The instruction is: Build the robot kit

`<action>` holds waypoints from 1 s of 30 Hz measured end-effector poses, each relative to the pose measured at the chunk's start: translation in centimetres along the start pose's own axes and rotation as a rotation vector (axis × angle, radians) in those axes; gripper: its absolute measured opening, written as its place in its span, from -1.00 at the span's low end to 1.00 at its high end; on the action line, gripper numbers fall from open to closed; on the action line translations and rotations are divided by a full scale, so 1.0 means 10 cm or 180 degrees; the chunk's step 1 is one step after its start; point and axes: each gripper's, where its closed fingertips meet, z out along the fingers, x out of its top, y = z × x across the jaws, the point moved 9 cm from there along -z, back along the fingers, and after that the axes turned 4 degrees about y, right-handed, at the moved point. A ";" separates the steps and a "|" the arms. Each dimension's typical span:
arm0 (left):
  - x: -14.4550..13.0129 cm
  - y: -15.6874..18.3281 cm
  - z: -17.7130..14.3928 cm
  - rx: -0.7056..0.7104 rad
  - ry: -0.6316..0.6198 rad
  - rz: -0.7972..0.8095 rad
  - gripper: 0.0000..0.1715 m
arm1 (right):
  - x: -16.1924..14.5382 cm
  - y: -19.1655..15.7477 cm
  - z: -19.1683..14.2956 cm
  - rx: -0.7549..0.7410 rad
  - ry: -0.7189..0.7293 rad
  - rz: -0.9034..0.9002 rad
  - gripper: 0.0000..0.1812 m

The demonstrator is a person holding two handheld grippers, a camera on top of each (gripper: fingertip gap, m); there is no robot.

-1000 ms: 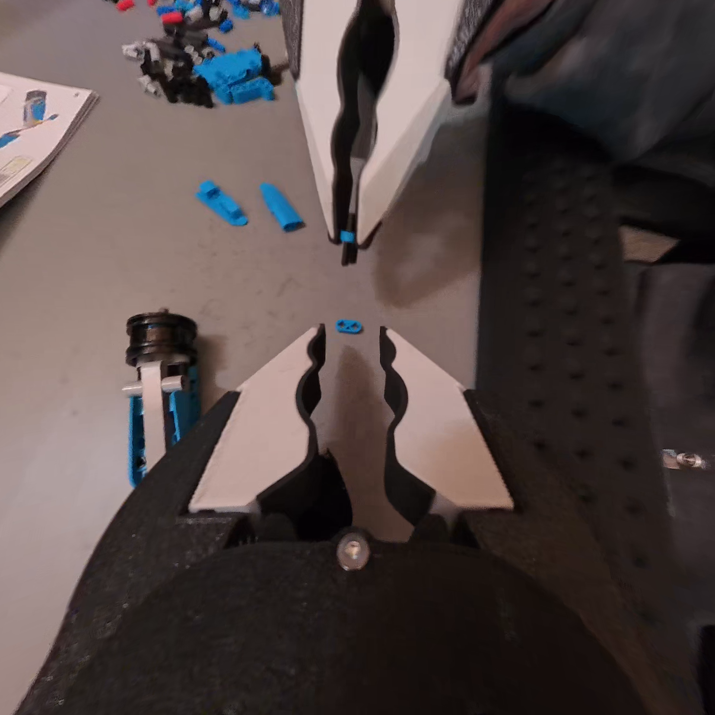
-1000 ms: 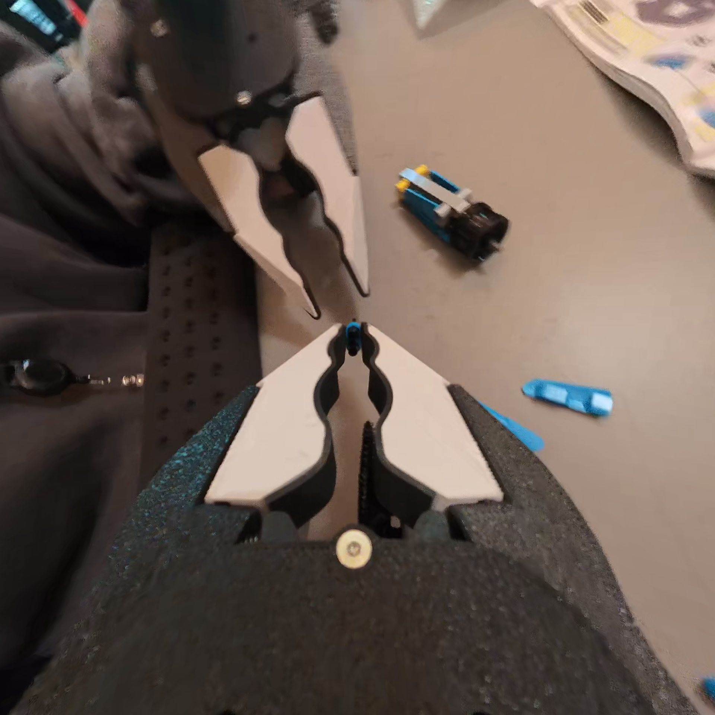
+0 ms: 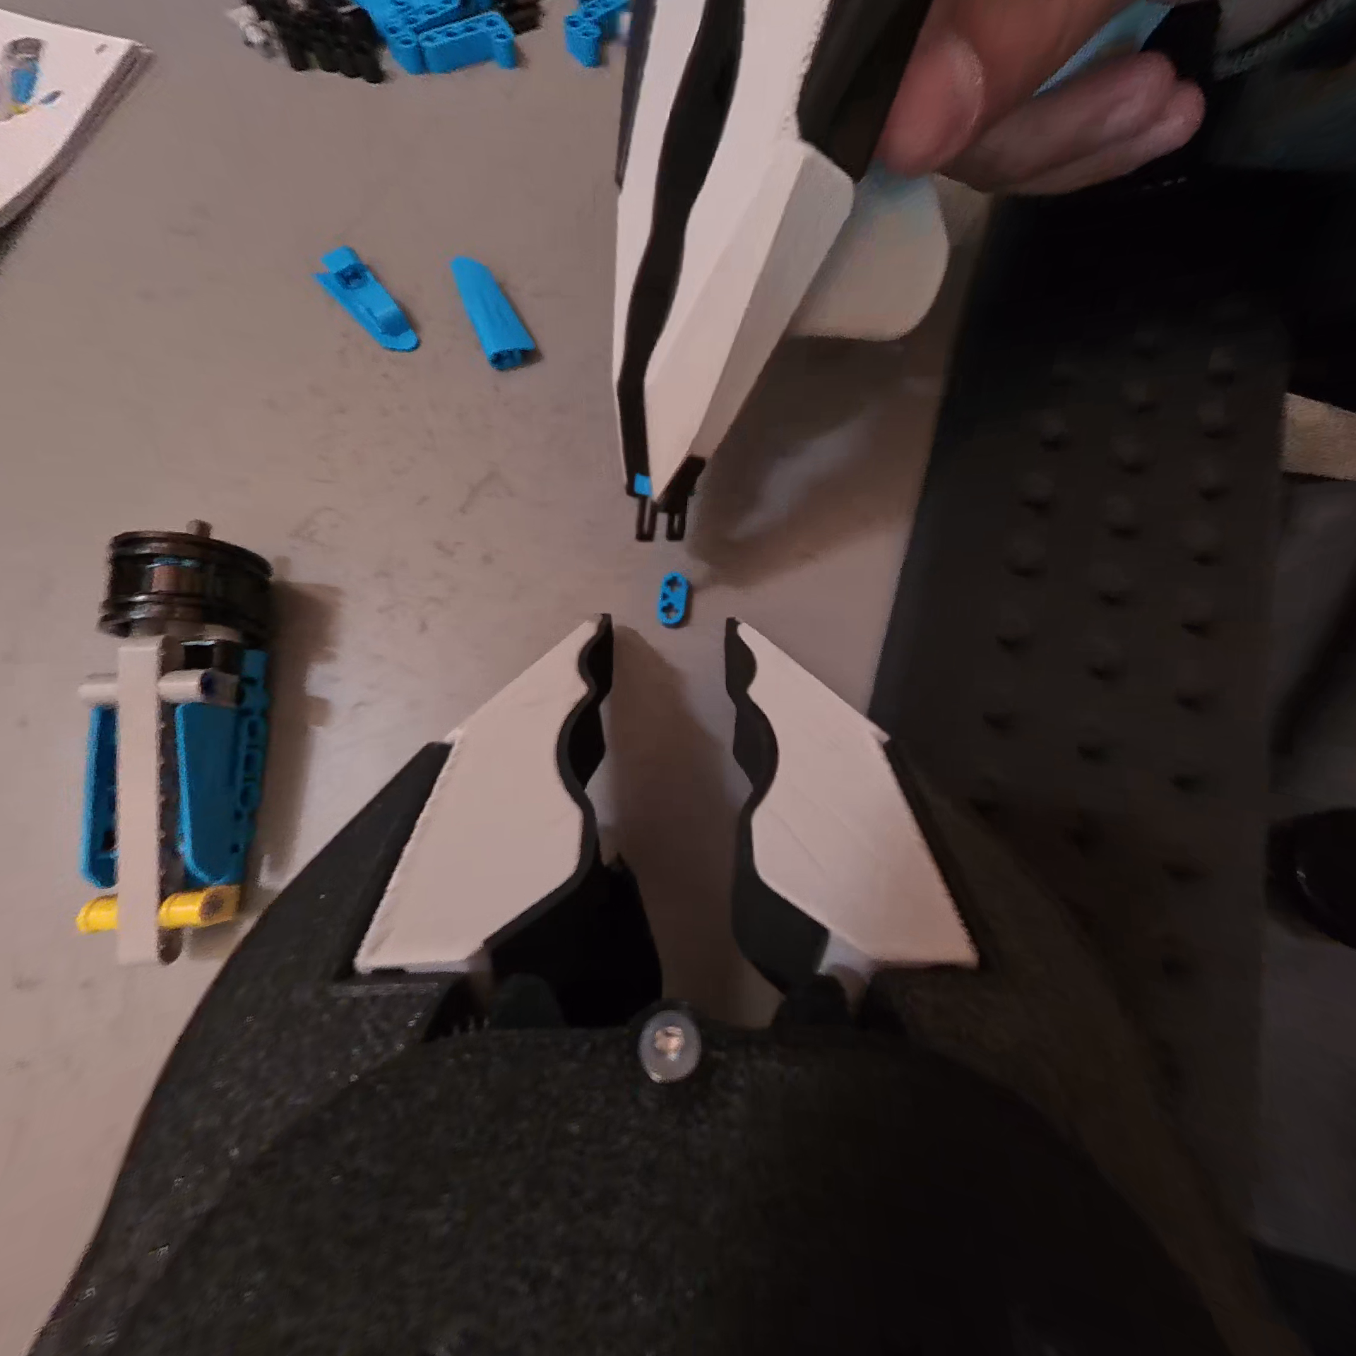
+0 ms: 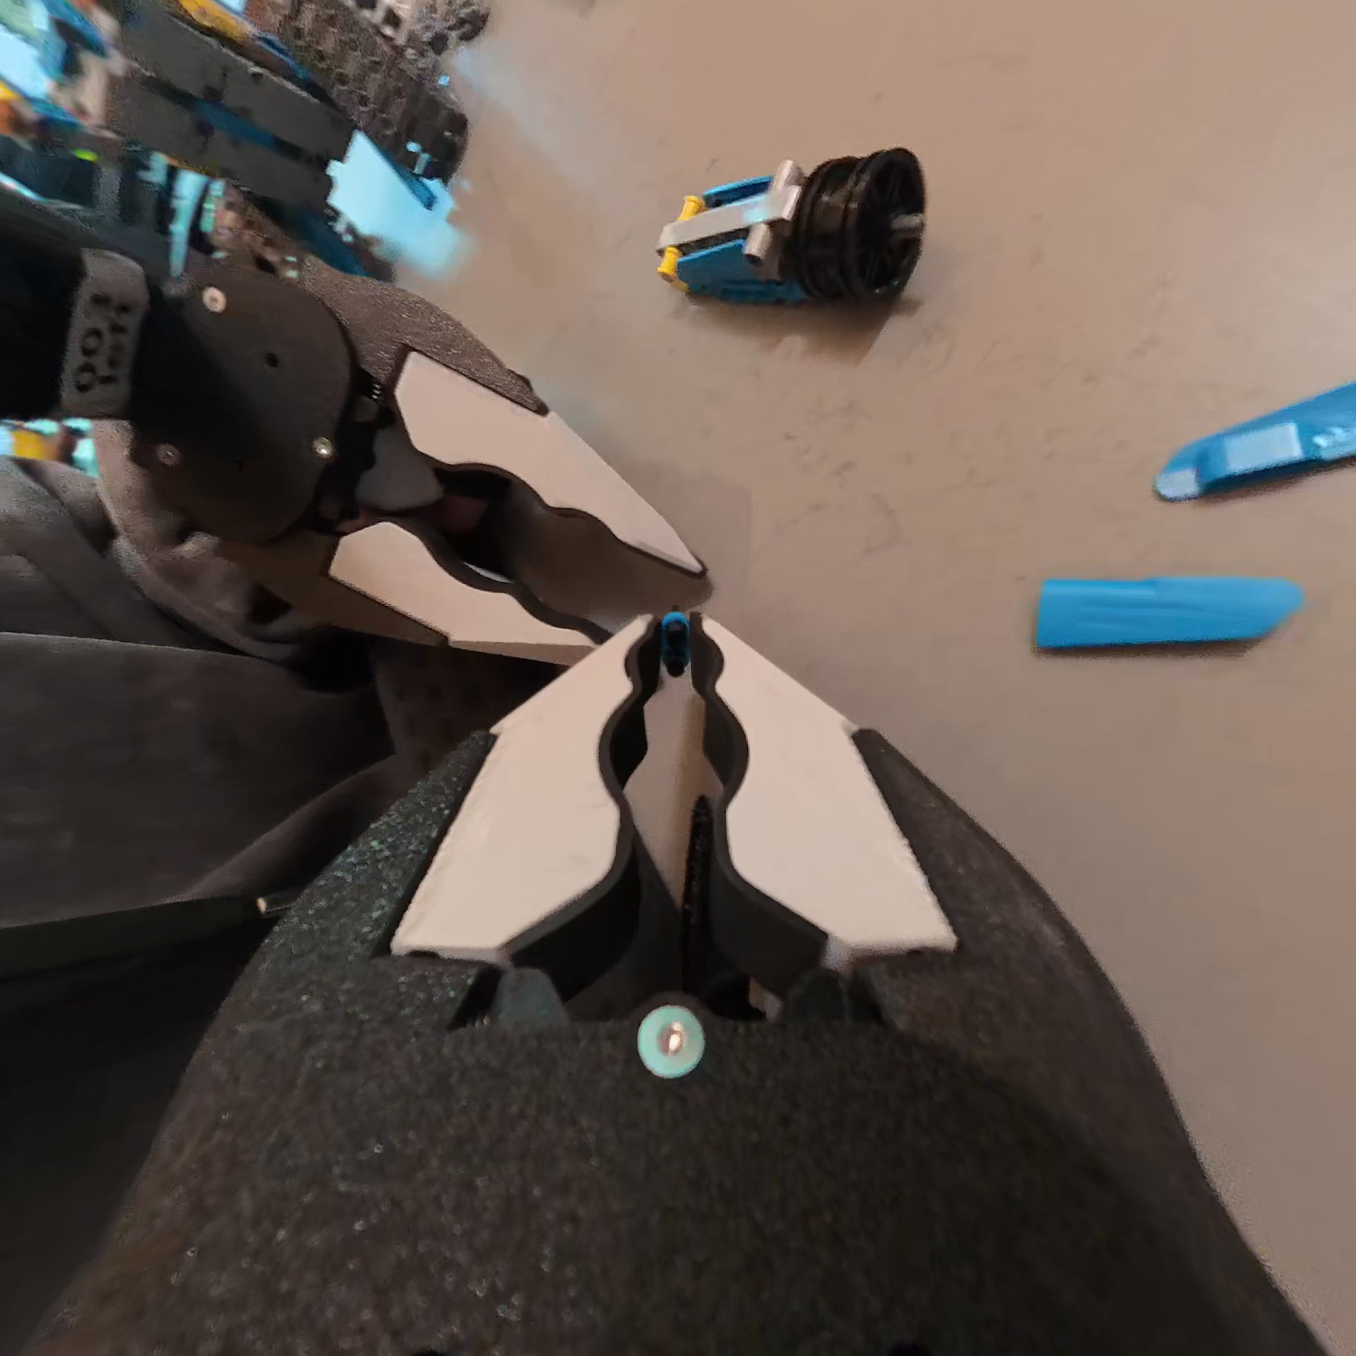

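The left hand-held gripper (image 3: 666, 624) stands open at mid-frame over the grey desk (image 3: 220, 440), a small blue link (image 3: 673, 600) lying just ahead of its tips. Above it, the right hand-held gripper (image 3: 657, 514) is clamped on a black-and-blue pin (image 4: 673, 642). A wheel assembly (image 3: 172, 741) lies at left; two blue panels (image 3: 425, 304) and a pile of parts (image 3: 411, 37) lie upper left.

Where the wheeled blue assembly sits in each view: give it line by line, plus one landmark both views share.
Left wrist view: wheeled blue assembly at the left edge, wheel end up, left of the left gripper.
Right wrist view: the same assembly at upper centre-right, wheel end to the right.
Shared landmark: the two loose blue panels on the table.
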 end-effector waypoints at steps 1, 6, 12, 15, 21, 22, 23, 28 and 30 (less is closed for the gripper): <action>0.00 0.00 0.01 -0.0118 0.0016 -0.0015 -0.65 | -0.02 -0.01 -0.03 -0.0153 0.0007 0.0006 -0.92; 0.01 -0.10 0.05 -0.0349 -0.0055 -0.0144 -0.71 | -0.10 -0.17 -0.10 -0.0461 -0.0074 -0.0558 -0.92; 0.01 -0.20 0.04 -0.0173 -0.0055 -0.0111 -0.76 | -0.10 -0.28 -0.01 -0.0649 -0.0338 -0.1992 -0.92; -0.01 -0.28 0.01 0.0001 -0.0036 -0.0157 -0.76 | -0.02 -0.26 0.06 -0.0730 -0.0570 -0.2285 -0.92; -0.02 -0.28 -0.05 -0.0164 0.0039 -0.0245 -0.76 | -0.01 -0.25 0.17 -0.0538 -0.0847 -0.2039 -0.92; -0.03 -0.26 -0.05 -0.0249 0.0025 -0.0219 -0.76 | -0.01 -0.27 0.19 -0.0569 -0.0825 -0.2152 -0.92; -0.03 -0.24 -0.04 -0.0322 0.0003 -0.0193 -0.76 | -0.01 -0.29 0.20 -0.0616 -0.0849 -0.2286 -0.92; -0.04 -0.23 -0.02 -0.0512 -0.0057 -0.0233 -0.75 | 0.04 -0.35 0.23 -0.0696 -0.1076 -0.2689 -0.92; -0.04 -0.24 -0.02 -0.0547 -0.0054 -0.0284 -0.75 | 0.05 -0.36 0.25 -0.0659 -0.1162 -0.2738 -0.92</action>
